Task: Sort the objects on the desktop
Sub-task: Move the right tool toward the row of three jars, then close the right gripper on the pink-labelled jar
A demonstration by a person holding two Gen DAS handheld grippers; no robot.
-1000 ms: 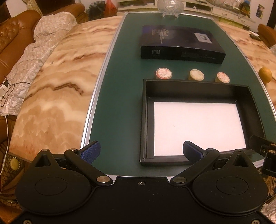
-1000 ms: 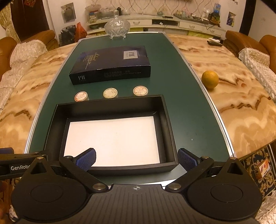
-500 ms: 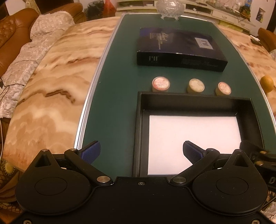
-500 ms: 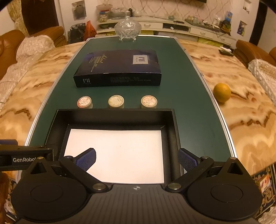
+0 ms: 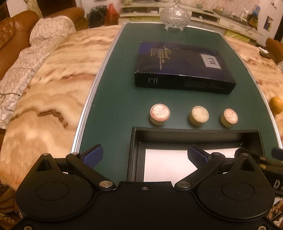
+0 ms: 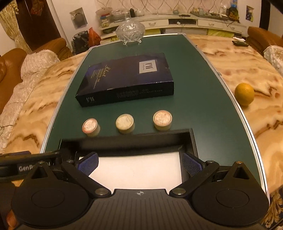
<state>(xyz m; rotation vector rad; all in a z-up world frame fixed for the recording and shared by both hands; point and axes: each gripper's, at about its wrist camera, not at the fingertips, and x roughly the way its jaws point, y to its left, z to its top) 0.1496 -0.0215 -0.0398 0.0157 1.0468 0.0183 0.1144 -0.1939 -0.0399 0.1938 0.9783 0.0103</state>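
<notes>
Three small round jars stand in a row on the green mat: left jar (image 5: pixel 160 114) (image 6: pixel 91 127), middle jar (image 5: pixel 198 115) (image 6: pixel 125 123), right jar (image 5: pixel 229 117) (image 6: pixel 162 120). Just in front of them lies an open black box (image 5: pixel 194 131) (image 6: pixel 127 139) with a white liner. Behind them lies a dark blue flat box (image 5: pixel 182 67) (image 6: pixel 126 79). My left gripper (image 5: pixel 145 157) is open and empty over the box's left edge. My right gripper (image 6: pixel 139 161) is open and empty over the black box.
A glass lidded bowl (image 5: pixel 175 16) (image 6: pixel 130 32) stands at the mat's far end. An orange (image 6: pixel 244 94) (image 5: pixel 276 105) lies on the marble table right of the mat. Sofas stand beyond the table's left and right sides.
Both grippers have moved forward over the black box toward the jars. The jars and blue box look larger and nearer. Both stayed open.
</notes>
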